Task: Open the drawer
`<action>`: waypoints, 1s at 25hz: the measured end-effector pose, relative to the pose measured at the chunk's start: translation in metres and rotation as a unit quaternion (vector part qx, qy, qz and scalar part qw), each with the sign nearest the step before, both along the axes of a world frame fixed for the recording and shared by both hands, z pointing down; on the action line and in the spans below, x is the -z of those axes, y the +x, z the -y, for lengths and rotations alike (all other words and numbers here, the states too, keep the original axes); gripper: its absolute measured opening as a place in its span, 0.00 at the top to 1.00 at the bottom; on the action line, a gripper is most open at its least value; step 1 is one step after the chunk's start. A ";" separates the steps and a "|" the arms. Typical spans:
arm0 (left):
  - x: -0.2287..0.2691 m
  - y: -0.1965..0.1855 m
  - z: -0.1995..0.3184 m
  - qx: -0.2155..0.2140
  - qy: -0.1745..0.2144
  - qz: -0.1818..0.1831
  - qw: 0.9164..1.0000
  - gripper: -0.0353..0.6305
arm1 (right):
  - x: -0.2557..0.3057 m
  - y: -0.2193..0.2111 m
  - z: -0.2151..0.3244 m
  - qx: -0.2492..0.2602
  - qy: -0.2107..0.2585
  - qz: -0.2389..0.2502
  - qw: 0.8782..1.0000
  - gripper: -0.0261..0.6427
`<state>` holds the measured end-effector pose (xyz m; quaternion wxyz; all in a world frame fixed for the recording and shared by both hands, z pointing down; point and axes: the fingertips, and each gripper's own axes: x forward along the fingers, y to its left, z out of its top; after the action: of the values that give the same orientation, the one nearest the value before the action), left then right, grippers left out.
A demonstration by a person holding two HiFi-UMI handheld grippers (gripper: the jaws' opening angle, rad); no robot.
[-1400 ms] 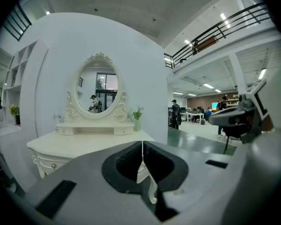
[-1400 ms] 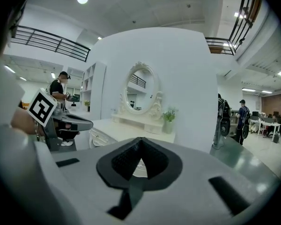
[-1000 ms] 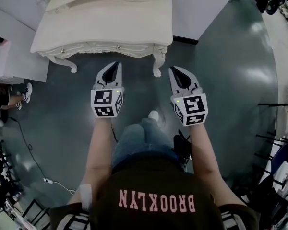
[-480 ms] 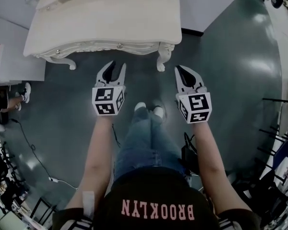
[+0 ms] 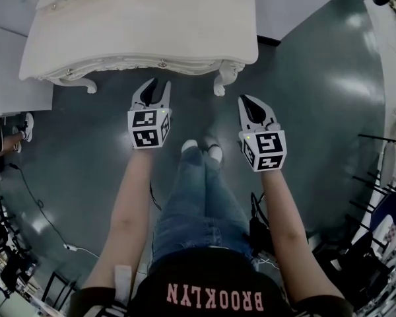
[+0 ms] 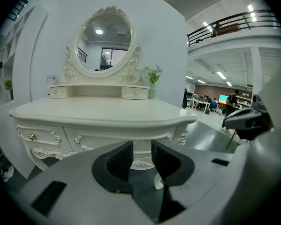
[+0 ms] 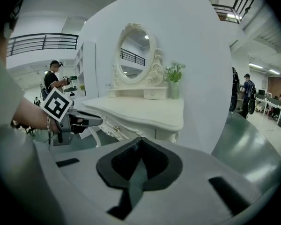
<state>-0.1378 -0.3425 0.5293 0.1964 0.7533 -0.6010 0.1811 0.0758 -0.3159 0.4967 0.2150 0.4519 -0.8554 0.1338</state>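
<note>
The left claw (image 5: 156,88) is held spread, its jaws having just been opening, and nothing is caught between them. The right claw (image 5: 247,102) is pressed together and empty. Both are held above the floor (image 5: 317,111), in front of the white bench (image 5: 138,25) and clear of it. The drawer (image 5: 135,63) is seen shut in the bench's carved front, its knob (image 5: 162,63) near the left claw.
</note>
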 end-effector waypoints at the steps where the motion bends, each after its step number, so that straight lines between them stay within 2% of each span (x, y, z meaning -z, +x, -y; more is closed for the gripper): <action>1: -0.006 -0.002 0.004 0.003 -0.004 -0.002 1.000 0.78 | -0.005 0.000 0.002 -0.004 -0.005 0.000 1.000 0.97; 9: -0.046 -0.010 0.035 -0.005 -0.035 0.008 0.999 0.77 | -0.033 0.002 0.022 -0.032 -0.030 -0.002 0.999 0.97; 19: -0.083 -0.018 0.065 -0.022 -0.068 0.036 0.997 0.75 | -0.054 0.006 0.038 -0.076 -0.053 -0.005 0.996 0.97; 25: -0.099 -0.027 0.075 -0.011 -0.074 0.058 0.995 0.75 | -0.058 0.006 0.037 -0.095 -0.059 -0.005 0.994 0.97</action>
<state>-0.1653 -0.4178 0.6281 0.2149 0.7317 -0.5875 0.2707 0.0820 -0.3534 0.5546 0.2316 0.5181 -0.7983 0.2015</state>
